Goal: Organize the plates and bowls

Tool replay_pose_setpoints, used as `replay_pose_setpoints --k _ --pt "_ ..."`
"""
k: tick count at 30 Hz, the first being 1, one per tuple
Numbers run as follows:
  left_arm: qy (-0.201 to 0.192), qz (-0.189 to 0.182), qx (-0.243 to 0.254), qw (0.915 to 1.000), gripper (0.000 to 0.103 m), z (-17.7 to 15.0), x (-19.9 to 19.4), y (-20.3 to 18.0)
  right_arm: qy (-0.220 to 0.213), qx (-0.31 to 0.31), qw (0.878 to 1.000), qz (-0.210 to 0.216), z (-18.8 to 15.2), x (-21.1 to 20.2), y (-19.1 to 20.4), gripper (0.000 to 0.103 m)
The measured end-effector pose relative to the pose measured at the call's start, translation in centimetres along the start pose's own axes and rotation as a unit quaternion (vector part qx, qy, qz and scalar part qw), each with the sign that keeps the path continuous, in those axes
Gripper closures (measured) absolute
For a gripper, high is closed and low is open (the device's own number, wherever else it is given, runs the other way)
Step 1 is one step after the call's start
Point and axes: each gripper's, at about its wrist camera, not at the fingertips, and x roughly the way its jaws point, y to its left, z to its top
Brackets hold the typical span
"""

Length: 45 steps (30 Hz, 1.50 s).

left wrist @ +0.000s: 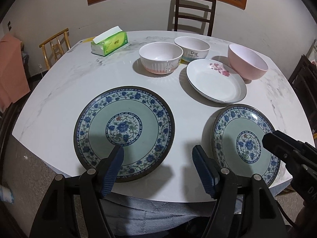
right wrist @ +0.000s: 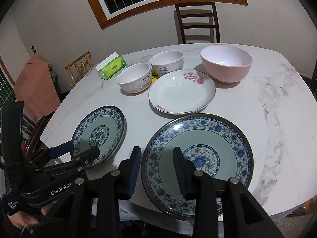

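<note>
Blue-flowered plates (left wrist: 123, 132) with pale green wells.

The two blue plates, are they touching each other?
Apart. The left wrist view shows bare white table between the left blue plate and the right blue plate; the right wrist view shows that gap too.

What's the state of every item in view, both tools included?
left tool: open, holding nothing
right tool: open, astride right plate's rim
left blue floral plate: flat, empty, unstacked
right blue floral plate: flat, empty, unstacked
white plate with pink flowers: flat, empty
rabbit bowl: upright, empty
Dog bowl: upright, empty
pink bowl: upright, empty
tissue pack: opened, tissue protruding
</note>
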Motion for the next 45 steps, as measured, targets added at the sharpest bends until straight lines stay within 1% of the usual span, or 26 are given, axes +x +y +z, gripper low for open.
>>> replay_pose_setpoints --k 12,22,31,35,40,45 --pt "0.012 -0.004 0.017 0.9998 0.034 -0.4 0.5 -1.6 0.001 0.018 1.0 -0.012 -0.4 -0.4 -2.1 0.069" --pt "0.025 -0.011 0.024 0.9994 0.034 -0.5 1.4 -2.4 0.008 0.043 0.999 -0.028 -1.1 -0.4 -5.4 0.069" --pt "0.031 -0.029 0.021 0.9989 0.034 -0.7 2.1 -2.8 0.011 0.077 0.997 -0.019 -1.3 -0.4 -8.8 0.069" --pt "0.038 -0.057 0.014 0.9976 0.034 -0.6 2.4 -2.9 0.023 0.094 0.995 -0.001 -1.6 0.0 -10.4 0.069" --pt "0.052 -0.092 0.002 0.9944 0.034 -0.6 2.9 -2.9 0.035 0.108 0.993 0.012 -1.7 0.3 -12.2 0.069" --pt "0.072 -0.139 -0.018 0.9875 0.034 -0.3 3.7 -2.8 0.048 0.148 0.987 0.042 -2.1 0.9 -14.6 0.069"
